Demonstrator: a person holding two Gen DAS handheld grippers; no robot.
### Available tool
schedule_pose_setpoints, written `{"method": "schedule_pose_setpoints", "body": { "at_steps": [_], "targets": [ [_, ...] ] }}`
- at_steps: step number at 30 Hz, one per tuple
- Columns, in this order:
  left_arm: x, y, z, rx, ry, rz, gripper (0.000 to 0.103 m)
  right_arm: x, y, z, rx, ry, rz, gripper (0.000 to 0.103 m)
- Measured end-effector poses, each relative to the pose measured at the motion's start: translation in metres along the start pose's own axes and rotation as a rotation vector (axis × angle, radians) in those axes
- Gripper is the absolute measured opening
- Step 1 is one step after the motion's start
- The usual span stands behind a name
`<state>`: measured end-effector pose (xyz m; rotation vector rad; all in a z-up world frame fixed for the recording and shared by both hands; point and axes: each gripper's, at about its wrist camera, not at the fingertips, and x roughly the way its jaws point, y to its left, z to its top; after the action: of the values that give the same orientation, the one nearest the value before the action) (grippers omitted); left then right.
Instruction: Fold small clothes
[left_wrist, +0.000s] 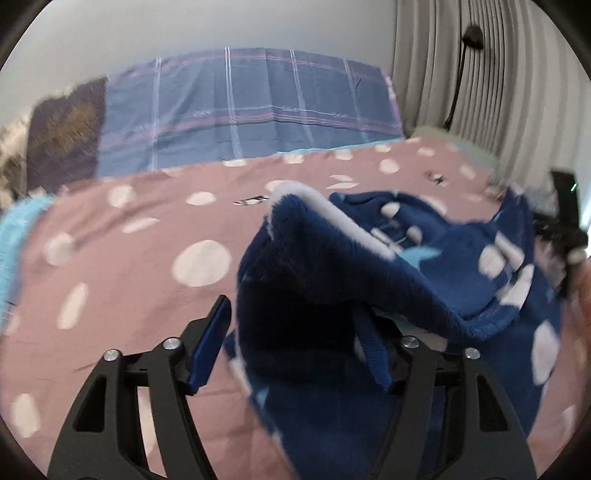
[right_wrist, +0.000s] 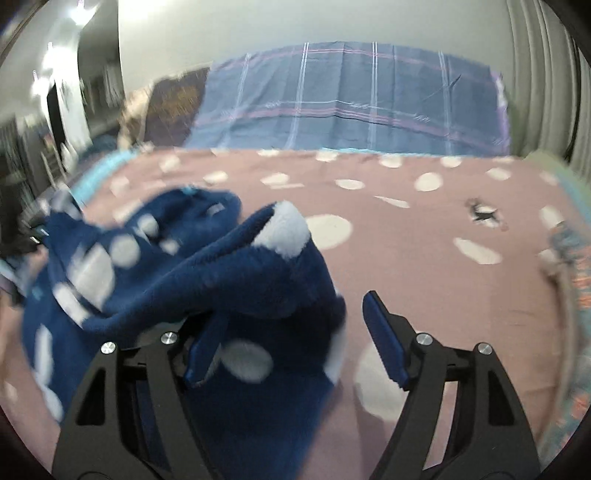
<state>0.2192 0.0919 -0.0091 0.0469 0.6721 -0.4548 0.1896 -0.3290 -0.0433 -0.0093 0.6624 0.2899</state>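
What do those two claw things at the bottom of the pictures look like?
Both match. The left gripper and right gripper have matte black, wishbone-shaped linkage arms with triangular cut-outs and round silver pivot screws. Each finger ends in a flat, rectangular blue pad. No cables, markings or sleeves show.

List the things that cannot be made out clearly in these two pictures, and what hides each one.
- Left wrist view: the blue dotted garment drapes over the right finger of the left hand-held gripper.
- Right wrist view: the garment covers most of the left finger of the right hand-held gripper.
- Both views: motion blur smears the garment's shape, so its type cannot be told.
- Right wrist view: the small dark mark on the pink dotted sheet is blurred.
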Motion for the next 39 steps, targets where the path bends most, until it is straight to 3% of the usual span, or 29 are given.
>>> {"method": "schedule_pose_setpoints", "body": {
  "at_steps": [1,2,3,4,7,10,12,13,14,16,19,20,21,22,23,28,30,32,33,35,37,39],
  "targets": [
    [0.004,0.004,0.001,-0.026,0.003,-0.031,0.037,0.004,-0.007,0.003,0.039,0.002,0.054,0.061],
    [0.007,0.009,0.002,-0.053,0.004,-0.046,0.018,0.006,-0.01,0.003,0.066,0.01,0.09,0.044],
    [0.011,0.015,0.002,-0.084,0.002,-0.05,0.013,0.009,-0.015,0.005,0.102,0.017,0.106,0.023],
    [0.012,0.021,0.002,-0.115,-0.007,-0.041,0.013,0.011,-0.018,0.006,0.126,0.015,0.109,0.019],
    [0.023,0.036,0.001,-0.196,0.001,0.004,0.012,0.017,-0.039,0.011,0.278,-0.004,0.118,0.018],
    [0.035,0.043,-0.004,-0.235,0.038,0.006,0.016,0.029,-0.052,0.007,0.358,0.034,0.094,0.019],
    [0.04,0.048,-0.006,-0.272,0.055,-0.023,0.028,0.034,-0.056,0.004,0.385,0.056,0.09,0.034],
    [0.041,0.052,-0.005,-0.297,0.06,-0.044,0.042,0.034,-0.059,0.002,0.402,0.059,0.098,0.04],
    [0.041,0.055,-0.005,-0.315,0.059,-0.053,0.05,0.034,-0.061,0.002,0.421,0.056,0.122,0.051],
    [0.048,0.062,-0.001,-0.364,0.074,-0.095,0.053,0.035,-0.065,0.002,0.449,0.052,0.156,0.064],
    [0.064,0.07,0.004,-0.435,0.108,-0.139,0.054,0.049,-0.072,0.005,0.484,0.086,0.183,0.068],
    [0.069,0.072,0.005,-0.451,0.113,-0.148,0.049,0.058,-0.075,0.006,0.504,0.114,0.2,0.068],
    [0.072,0.071,0.008,-0.454,0.107,-0.149,0.034,0.065,-0.078,0.007,0.524,0.134,0.215,0.061],
    [0.071,0.069,0.01,-0.448,0.095,-0.16,0.011,0.07,-0.079,0.008,0.536,0.137,0.218,0.044],
    [0.062,0.062,0.013,-0.43,0.054,-0.154,0.011,0.069,-0.077,0.01,0.536,0.118,0.211,0.014],
    [-0.006,0.036,0.028,-0.298,-0.134,-0.095,0.011,0.014,-0.051,0.031,0.405,-0.122,0.234,0.013],
    [-0.017,0.031,0.035,-0.218,-0.151,-0.005,0.011,0.003,-0.045,0.043,0.377,-0.174,0.251,0.015],
    [-0.003,0.033,0.037,-0.184,-0.108,0.077,0.012,0.015,-0.042,0.053,0.34,-0.145,0.195,0.02],
    [0.007,0.036,0.033,-0.18,-0.074,0.088,0.012,0.03,-0.041,0.054,0.322,-0.1,0.154,0.027],
    [0.036,0.036,0.023,-0.161,0.035,0.104,0.015,0.073,-0.037,0.048,0.275,0.053,0.018,0.035],
    [0.054,0.03,0.01,-0.135,0.099,0.119,0.02,0.096,-0.038,0.036,0.264,0.158,-0.089,0.035],
    [0.047,0.026,0.008,-0.123,0.086,0.126,0.028,0.086,-0.043,0.029,0.297,0.127,-0.101,0.038]
  ]
}}
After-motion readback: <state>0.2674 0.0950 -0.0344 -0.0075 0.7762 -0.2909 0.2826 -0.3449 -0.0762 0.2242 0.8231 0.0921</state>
